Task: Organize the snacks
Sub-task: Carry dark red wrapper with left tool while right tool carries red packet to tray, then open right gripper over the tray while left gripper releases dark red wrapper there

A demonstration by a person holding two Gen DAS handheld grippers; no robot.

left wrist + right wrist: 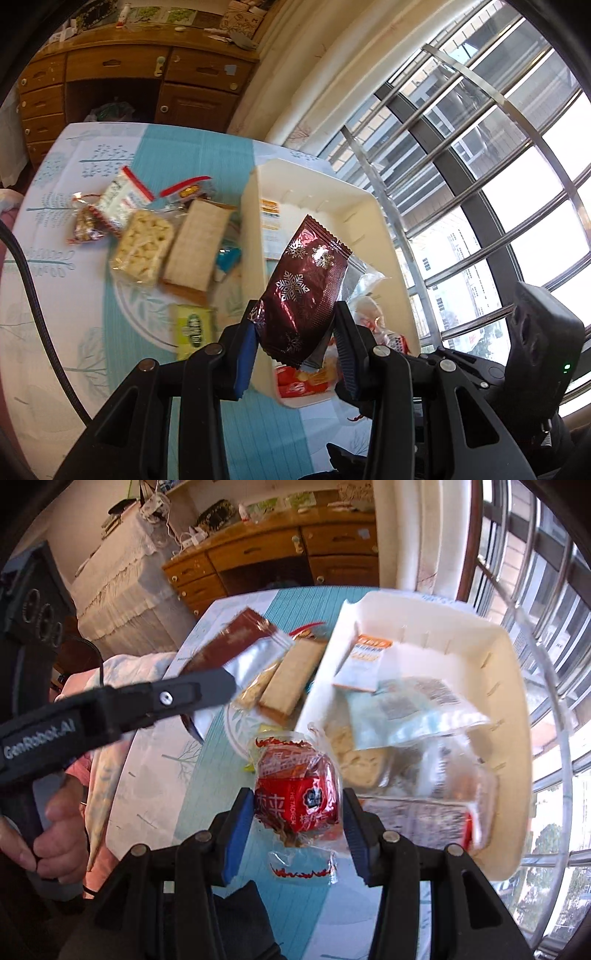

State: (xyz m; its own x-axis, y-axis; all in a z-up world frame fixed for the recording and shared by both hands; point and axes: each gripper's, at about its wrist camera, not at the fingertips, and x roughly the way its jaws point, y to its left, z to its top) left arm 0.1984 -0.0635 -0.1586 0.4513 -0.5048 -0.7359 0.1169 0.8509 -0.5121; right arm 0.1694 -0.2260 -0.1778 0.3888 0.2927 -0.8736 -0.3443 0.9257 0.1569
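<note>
Left gripper (295, 332), at the bottom centre of the left wrist view, is clamped on the lower end of a dark red foil snack packet printed with silver snowflakes (304, 288), which stands tilted above the near corner of a cream plastic storage box (255, 229); several wrapped snacks lie in the box's lower end, among them a red and orange packet (303, 380). Left of the box, on the table with its pale blue tree-print cloth (74, 295), sit a clear-wrapped pale puffed rice bar (142, 249), a long tan wafer bar in clear wrap (195, 247), a white pouch with a red top edge (123, 201) and a yellow-green packet (194, 326). Right gripper (295, 819), at the bottom centre of the right wrist view, grasps a round snack in a red printed clear wrapper (297, 794), held over the table just left of the box (513, 701), which fills the right side of that frame and holds a pale blue-green packet (406, 712) and an orange and white card (365, 657). The left gripper crosses the left of this view, with a hand (59, 834) on its handle at lower left and the snowflake packet jutting from its tip toward upper centre. A wooden desk with drawers (258, 561) stands at the top of the frame
</note>
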